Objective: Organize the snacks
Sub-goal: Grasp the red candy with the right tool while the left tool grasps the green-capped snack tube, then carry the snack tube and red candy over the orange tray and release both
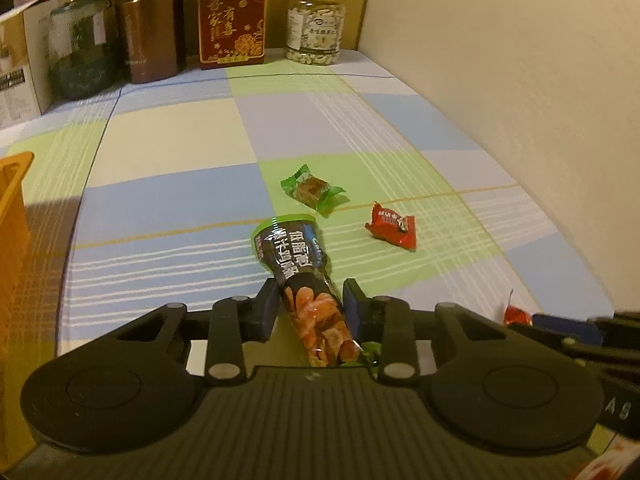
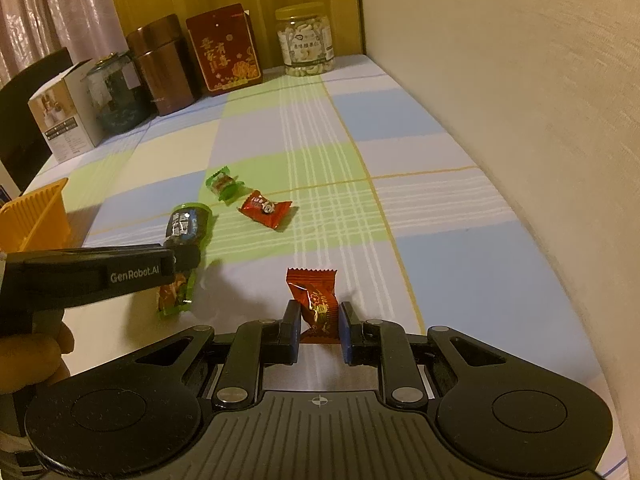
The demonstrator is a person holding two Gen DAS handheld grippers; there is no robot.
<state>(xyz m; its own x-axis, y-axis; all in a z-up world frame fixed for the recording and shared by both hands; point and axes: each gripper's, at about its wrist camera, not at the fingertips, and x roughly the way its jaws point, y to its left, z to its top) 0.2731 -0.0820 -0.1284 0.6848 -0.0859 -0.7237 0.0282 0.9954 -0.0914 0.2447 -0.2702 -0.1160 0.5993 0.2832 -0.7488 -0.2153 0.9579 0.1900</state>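
A long dark snack pouch (image 1: 290,244) with a green end lies on the checked tablecloth (image 1: 168,148). My left gripper (image 1: 310,310) is shut on the pouch's clear middle, both pads against its sides. The right wrist view shows the same gripper (image 2: 186,258) clamped over the pouch (image 2: 186,224). My right gripper (image 2: 320,330) is shut on a red-brown wrapped candy (image 2: 316,300), which stands upright between the pads. A green-wrapped candy (image 1: 312,188) and a red-wrapped candy (image 1: 392,226) lie loose just beyond the pouch. An orange basket (image 2: 38,216) sits at the left edge.
Along the back stand a cashew jar (image 1: 316,26), a red gift box (image 1: 232,20), a brown tin (image 1: 150,24), a glass jar (image 1: 78,48) and a white carton (image 1: 20,60). A pale wall (image 1: 520,100) runs along the table's right side. A hand (image 2: 32,356) holds the left gripper.
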